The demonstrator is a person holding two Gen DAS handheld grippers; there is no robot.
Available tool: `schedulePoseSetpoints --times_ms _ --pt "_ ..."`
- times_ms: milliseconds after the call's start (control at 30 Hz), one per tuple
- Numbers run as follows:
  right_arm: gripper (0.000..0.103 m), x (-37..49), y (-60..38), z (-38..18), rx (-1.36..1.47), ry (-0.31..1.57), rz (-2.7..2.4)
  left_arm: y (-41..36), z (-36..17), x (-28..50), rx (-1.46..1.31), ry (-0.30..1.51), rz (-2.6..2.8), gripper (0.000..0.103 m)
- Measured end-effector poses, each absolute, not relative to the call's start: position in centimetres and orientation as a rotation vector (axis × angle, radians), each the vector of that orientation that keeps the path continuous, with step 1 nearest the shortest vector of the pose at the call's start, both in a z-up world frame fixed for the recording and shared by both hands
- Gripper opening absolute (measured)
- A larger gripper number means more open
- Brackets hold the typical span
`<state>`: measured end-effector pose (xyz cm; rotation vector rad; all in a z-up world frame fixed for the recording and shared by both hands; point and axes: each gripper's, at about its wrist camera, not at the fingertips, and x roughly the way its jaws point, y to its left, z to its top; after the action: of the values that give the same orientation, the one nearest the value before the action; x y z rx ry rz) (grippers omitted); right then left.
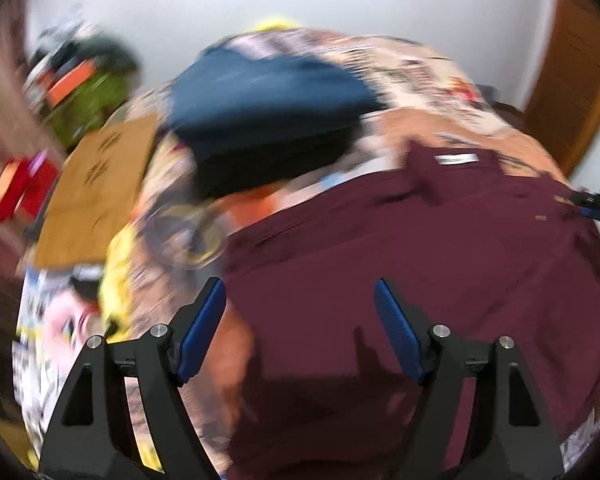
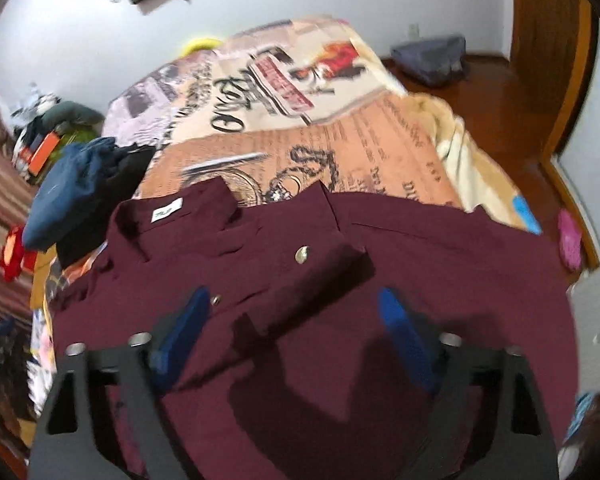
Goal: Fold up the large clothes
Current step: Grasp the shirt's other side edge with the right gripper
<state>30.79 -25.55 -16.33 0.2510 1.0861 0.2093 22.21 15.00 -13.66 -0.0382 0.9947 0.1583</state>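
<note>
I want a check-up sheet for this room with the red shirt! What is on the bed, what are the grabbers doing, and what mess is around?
Surface: bed with a newspaper-print cover, mostly covered.
Job's things: maroon shirt spread flat, collar and white label at the far end.
Clutter: navy and black clothes pile beside the shirt's collar; pink item and a grey bundle on the wooden floor.
Grippers: left gripper and right gripper both open above the shirt, gripping nothing.
Cables: nothing seen.
Surroundings: white wall, wooden door frame, cluttered corner at far left.
</note>
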Motion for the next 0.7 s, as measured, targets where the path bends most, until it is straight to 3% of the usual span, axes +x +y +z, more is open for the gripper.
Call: schedulePoseSetpoints --times_ms 67,233,400,567,700 --pt "0.049 31.4 -25.3 -17.1 0.26 1.103 0.183 17.6 -14.9 21.3 -0.072 1.024 0.215 0.076" --pt "0.009 32.0 -24.8 -16.7 0.243 1.077 0.171 22.5 -19.4 19.7 -0.201 1.134 0.282 0.076" --pt "0.006 30.9 -24.9 -11.5 0.236 0.95 0.218 22.0 -22.9 19.3 -0.293 1.214 0.213 0.076" --pt "0.006 27.1 -25.6 -5.1 0.168 0.776 0.238 18.3 -24.9 20.3 -0.204 1.274 0.141 0.076" --pt "0.006 25.2 -26.6 -4.9 0.116 0.759 0.218 17.3 -25.8 20.4 -0.161 1.271 0.163 0.084"
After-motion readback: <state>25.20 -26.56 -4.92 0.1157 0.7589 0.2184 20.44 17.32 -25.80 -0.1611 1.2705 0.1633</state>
